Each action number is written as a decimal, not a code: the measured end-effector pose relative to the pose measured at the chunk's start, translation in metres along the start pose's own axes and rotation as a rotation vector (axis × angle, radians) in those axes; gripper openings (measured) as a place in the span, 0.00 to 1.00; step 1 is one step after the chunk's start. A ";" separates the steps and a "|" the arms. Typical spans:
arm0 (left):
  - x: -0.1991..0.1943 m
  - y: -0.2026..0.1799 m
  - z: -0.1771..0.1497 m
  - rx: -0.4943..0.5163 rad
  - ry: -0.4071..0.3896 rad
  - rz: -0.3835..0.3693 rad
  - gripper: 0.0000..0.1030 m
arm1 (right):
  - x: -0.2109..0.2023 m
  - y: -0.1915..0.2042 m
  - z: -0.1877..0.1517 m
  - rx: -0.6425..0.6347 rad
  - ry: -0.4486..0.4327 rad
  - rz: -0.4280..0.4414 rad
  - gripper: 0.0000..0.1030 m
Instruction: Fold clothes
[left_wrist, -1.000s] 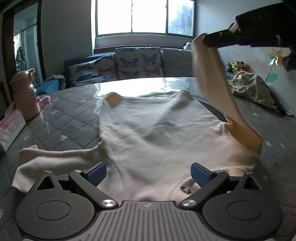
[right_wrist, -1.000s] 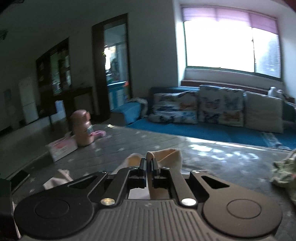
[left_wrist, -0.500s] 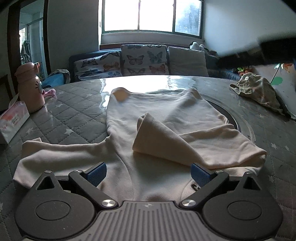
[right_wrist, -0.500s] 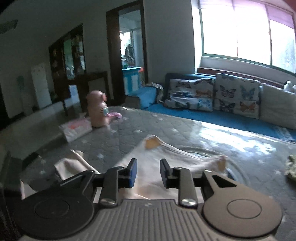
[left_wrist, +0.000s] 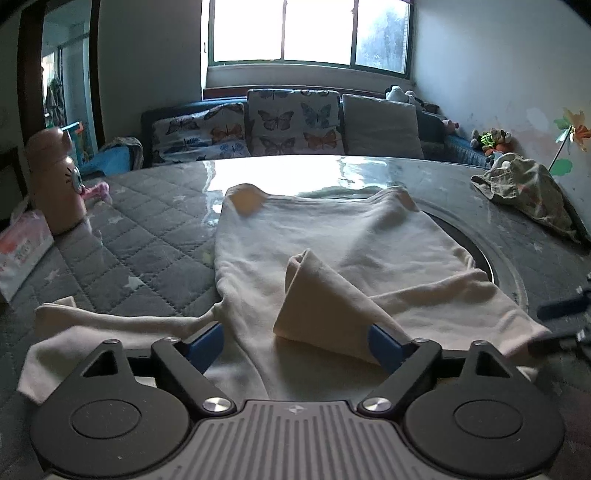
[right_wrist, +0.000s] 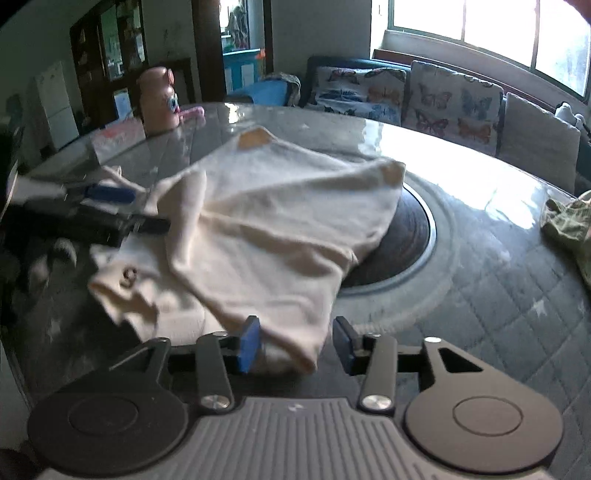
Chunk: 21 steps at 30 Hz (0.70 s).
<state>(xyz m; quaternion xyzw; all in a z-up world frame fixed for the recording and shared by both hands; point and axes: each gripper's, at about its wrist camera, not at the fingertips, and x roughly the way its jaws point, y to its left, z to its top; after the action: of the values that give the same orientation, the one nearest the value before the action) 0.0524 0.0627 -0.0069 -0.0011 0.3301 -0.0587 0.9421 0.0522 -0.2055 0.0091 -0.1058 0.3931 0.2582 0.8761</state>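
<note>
Right hand-held gripper (right_wrist: 295, 345) stands low over the near edge of the cream long-sleeved cotton top (left_wrist: 332, 251), jaws just been opening, blue pads apart with the fold's shoulder corner lying loose between them, so it has let go. That sleeve now lies across the body of the top, its cuff pointing toward eleven o'clock in the left wrist view. I'd judge the first sleeve fold done and the other sleeve next. The left hand-held gripper (left_wrist: 295, 343) is angled down at the collar end, jaws wide but just been closing a little, gripping nothing. The unfolded sleeve (left_wrist: 110, 325) trails out toward nine o'clock on the grey quilted worktop (left_wrist: 129, 236); the next move calls for pinching its cuff and carrying it across.
</note>
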 end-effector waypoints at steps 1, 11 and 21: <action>0.003 0.001 0.001 -0.003 0.002 -0.004 0.79 | 0.001 0.000 -0.002 -0.003 0.003 -0.001 0.46; 0.008 0.007 0.004 -0.044 0.028 -0.079 0.19 | 0.005 -0.001 -0.006 -0.008 0.010 -0.005 0.56; -0.038 0.018 0.006 -0.135 0.038 -0.078 0.12 | 0.005 -0.002 -0.006 -0.018 0.011 -0.010 0.57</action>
<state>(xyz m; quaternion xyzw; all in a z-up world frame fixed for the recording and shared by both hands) 0.0292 0.0850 0.0208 -0.0763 0.3510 -0.0729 0.9304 0.0523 -0.2075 0.0013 -0.1170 0.3951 0.2568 0.8742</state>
